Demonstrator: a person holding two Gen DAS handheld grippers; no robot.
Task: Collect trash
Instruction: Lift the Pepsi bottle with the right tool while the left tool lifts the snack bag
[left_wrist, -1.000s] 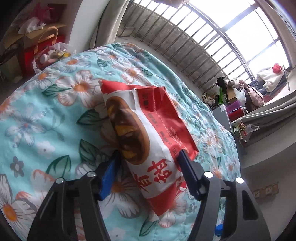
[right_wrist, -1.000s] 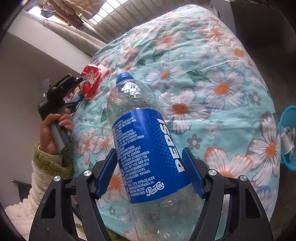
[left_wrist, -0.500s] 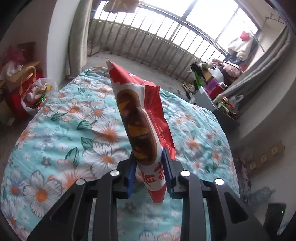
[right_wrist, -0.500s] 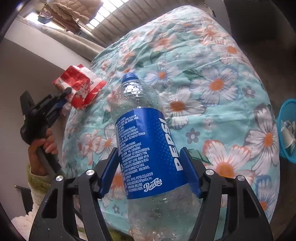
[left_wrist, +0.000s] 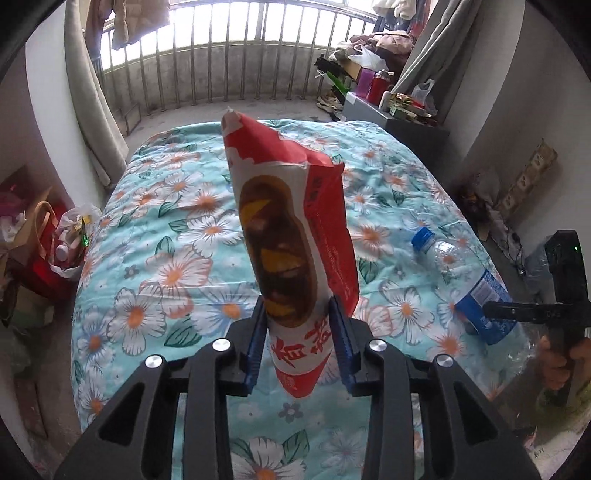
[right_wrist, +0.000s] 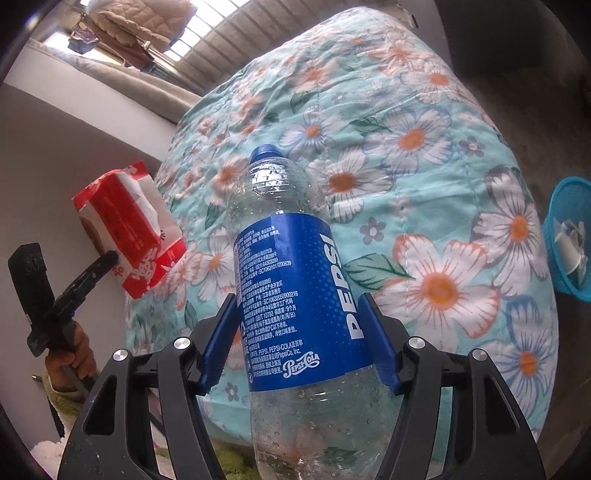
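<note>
A red and white snack wrapper (left_wrist: 280, 229) stands upright between the blue pads of my left gripper (left_wrist: 297, 306), lifted above the floral quilt (left_wrist: 177, 236). The pads press its lower end while the jaws are opening slightly. An empty clear Pepsi bottle (right_wrist: 291, 280) with a blue label and cap sits in my right gripper (right_wrist: 297, 301), whose pads are shut on the label, cap pointing away. In the right wrist view the wrapper (right_wrist: 129, 229) hangs at the left in the left gripper (right_wrist: 107, 258). The left wrist view shows the bottle (left_wrist: 476, 288) at the right.
A blue mesh basket (right_wrist: 554, 229) holding white paper stands on the floor right of the bed. Bags (left_wrist: 70, 240) crowd the floor at the bed's left. A dark cabinet (left_wrist: 402, 122) with clutter stands near the balcony railing (left_wrist: 236, 48).
The left gripper closed on the wrapper, lifted it off the quilt and rolled it upright. The right gripper kept hold of the bottle and shifted only a little.
</note>
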